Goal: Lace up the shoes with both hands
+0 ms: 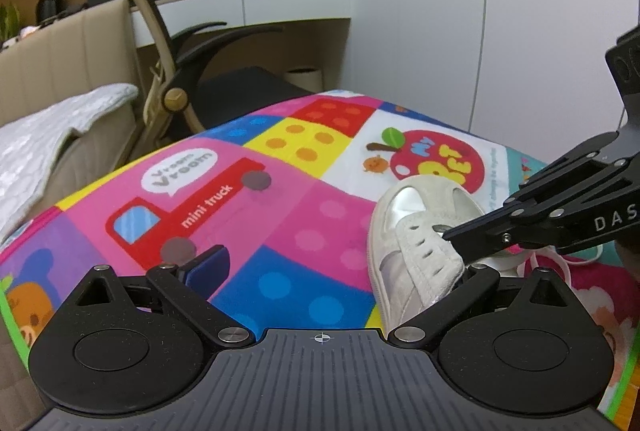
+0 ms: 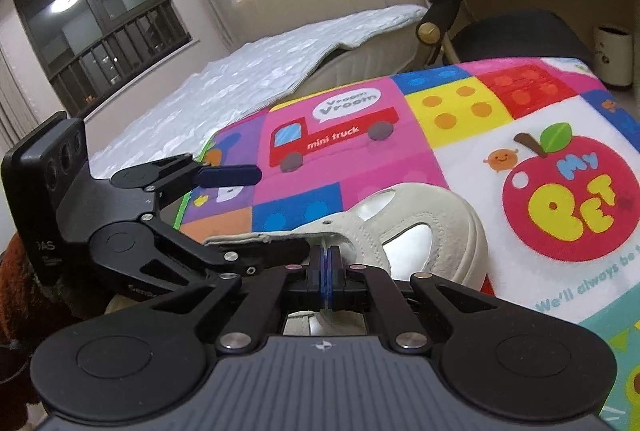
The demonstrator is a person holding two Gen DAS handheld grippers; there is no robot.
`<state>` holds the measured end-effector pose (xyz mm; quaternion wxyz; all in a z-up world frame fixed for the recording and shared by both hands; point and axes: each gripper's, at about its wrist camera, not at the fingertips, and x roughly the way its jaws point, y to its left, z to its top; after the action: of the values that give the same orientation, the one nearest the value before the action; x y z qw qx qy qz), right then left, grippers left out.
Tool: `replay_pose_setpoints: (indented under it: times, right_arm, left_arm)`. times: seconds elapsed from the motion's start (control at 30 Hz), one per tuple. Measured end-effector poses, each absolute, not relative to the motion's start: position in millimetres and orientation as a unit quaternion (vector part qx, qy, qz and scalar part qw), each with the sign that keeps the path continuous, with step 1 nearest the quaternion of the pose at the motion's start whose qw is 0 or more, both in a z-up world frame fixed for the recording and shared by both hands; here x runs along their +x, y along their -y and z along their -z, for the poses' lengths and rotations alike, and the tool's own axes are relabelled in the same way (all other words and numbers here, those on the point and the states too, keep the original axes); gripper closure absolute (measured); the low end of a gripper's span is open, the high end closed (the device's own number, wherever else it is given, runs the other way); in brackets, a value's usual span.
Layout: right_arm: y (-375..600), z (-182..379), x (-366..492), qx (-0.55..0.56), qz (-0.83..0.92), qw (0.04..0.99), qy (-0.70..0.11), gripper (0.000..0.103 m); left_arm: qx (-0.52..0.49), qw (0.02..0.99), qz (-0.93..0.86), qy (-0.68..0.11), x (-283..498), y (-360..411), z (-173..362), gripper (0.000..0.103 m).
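A pale grey and white shoe (image 1: 416,243) (image 2: 440,215) lies on a bright play mat (image 1: 280,211) (image 2: 460,119). My left gripper (image 1: 344,267) (image 2: 268,211) is open wide. Its left blue pad (image 1: 208,265) hangs free over the mat, while the other finger is hidden behind the shoe's eyelet flap. My right gripper (image 1: 442,231) (image 2: 328,263) comes in from the right, its pads pressed together at an eyelet, seemingly on the lace tip. A loose pink-white lace (image 1: 560,263) trails behind it.
An office chair (image 1: 172,79) (image 2: 480,27) stands past the mat's far edge. A bed with a grey blanket (image 1: 48,143) (image 2: 260,79) lies to the left. A white bin (image 2: 612,55) sits by the desk.
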<state>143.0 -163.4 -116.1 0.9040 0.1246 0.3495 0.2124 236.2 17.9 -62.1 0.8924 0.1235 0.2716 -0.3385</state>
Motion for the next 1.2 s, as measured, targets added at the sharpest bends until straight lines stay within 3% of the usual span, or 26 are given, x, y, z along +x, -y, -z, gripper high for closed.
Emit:
replay_pose_setpoints:
  times: [0.33,0.7,0.77,0.83,0.93,1.07,1.2]
  right_arm:
    - [180,105,133,0.132,-0.216,0.905,-0.342,0.102]
    - [207,113,124,0.106,-0.211,0.885,-0.401,0.101]
    - [204,119,122,0.094,-0.214,0.885,-0.402,0.098]
    - [201,120,120,0.082,-0.219,0.887,-0.398,0.083]
    - [199,119,118,0.070,-0.227,0.889,-0.392,0.074]
    - [194,120,116,0.052,-0.235,0.890,-0.388,0.074]
    - [196,124,113,0.052,-0.243,0.890,-0.382,0.089]
  left_arm:
    - [0.121,0.894,0.336,-0.272,235,-18,64,0.001]
    - [0.127,0.893,0.333,-0.277,235,-15,62,0.001]
    - [0.130,0.893,0.331,-0.277,235,-15,62,0.001]
    - [0.133,0.893,0.330,-0.277,235,-14,61,0.001]
    - [0.140,0.892,0.329,-0.276,234,-13,60,0.001]
    - [0.151,0.892,0.327,-0.271,233,-11,59,0.002]
    - [0.168,0.892,0.325,-0.265,229,-8,57,0.002]
